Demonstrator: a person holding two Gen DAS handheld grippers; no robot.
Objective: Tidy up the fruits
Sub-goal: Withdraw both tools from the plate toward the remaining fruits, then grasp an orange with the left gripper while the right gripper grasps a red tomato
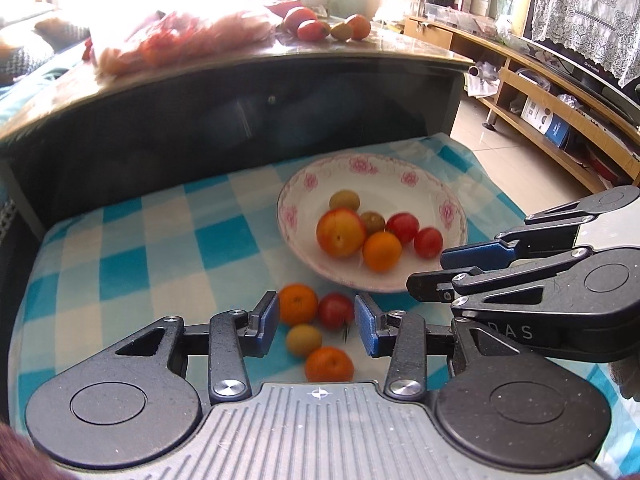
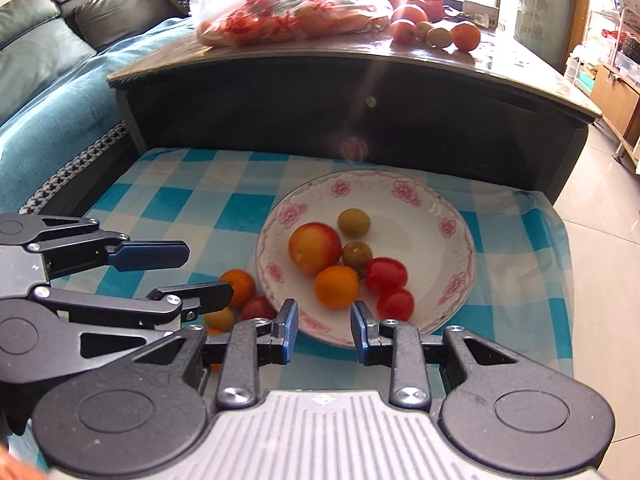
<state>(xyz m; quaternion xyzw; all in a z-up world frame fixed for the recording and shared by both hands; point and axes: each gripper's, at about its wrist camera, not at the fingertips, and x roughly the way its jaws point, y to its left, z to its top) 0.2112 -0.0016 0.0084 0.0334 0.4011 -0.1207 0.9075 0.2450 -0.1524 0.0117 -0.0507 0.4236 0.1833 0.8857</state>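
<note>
A white plate with a pink flower rim (image 1: pixel 304 184) (image 2: pixel 452 232) sits on a blue checked cloth (image 1: pixel 140 240). It holds a large peach-coloured fruit (image 1: pixel 340 232) (image 2: pixel 315 248), an orange (image 1: pixel 382 251), two red tomatoes and two small green fruits. In front of the plate several loose fruits lie on the cloth: an orange (image 1: pixel 298 304) (image 2: pixel 240 286), a red tomato (image 1: pixel 336 310), a green fruit (image 1: pixel 304 339) and another orange (image 1: pixel 329 364). My left gripper (image 1: pixel 317 324) (image 2: pixel 188 274) hangs open over them, touching none. My right gripper (image 2: pixel 325 330) (image 1: pixel 444 268) is empty, pads narrowly apart, over the plate's near rim.
A dark cabinet with a glossy top (image 1: pixel 240 92) rises behind the cloth and carries a plastic bag of fruit (image 2: pixel 280 12) and a few loose fruits (image 1: pixel 328 26). A sofa (image 2: pixel 40 60) is on the left, wooden shelves (image 1: pixel 540 92) and tiled floor on the right.
</note>
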